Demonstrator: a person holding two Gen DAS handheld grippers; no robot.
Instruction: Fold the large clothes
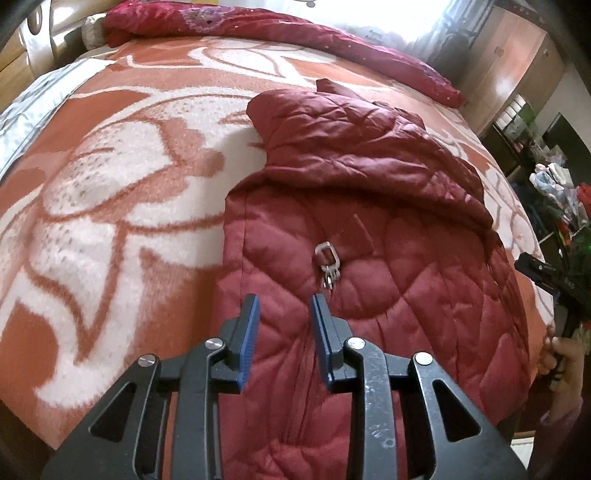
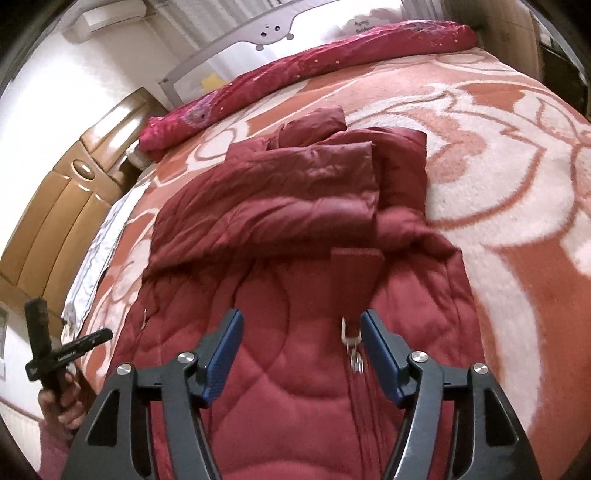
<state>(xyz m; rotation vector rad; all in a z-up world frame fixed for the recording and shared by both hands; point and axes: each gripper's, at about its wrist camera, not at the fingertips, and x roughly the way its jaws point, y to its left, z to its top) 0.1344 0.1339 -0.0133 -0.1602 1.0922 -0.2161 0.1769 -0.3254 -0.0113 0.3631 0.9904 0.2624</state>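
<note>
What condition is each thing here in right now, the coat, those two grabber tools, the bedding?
Red quilted coat: lying flat on the bed, sleeves folded across its upper part, zipped shut.
Zipper pull: lying loose on the coat's front.
Left hand-held gripper: open, empty, over the coat.
Right hand-held gripper: open, empty, over the coat.
Orange floral blanket: spread over the bed.
Red duvet: bunched along the far edge.

The left claw (image 1: 284,306) has its blue-padded fingers (image 1: 250,339) parted with nothing between them, pointing forward and down. The right claw (image 2: 301,325) is spread wider, also holding nothing, its pads (image 2: 380,350) angled outward. Each wrist view catches the other hand at its edge, the right hand (image 1: 561,362) and the left hand (image 2: 62,402) gripping their handles.
</note>
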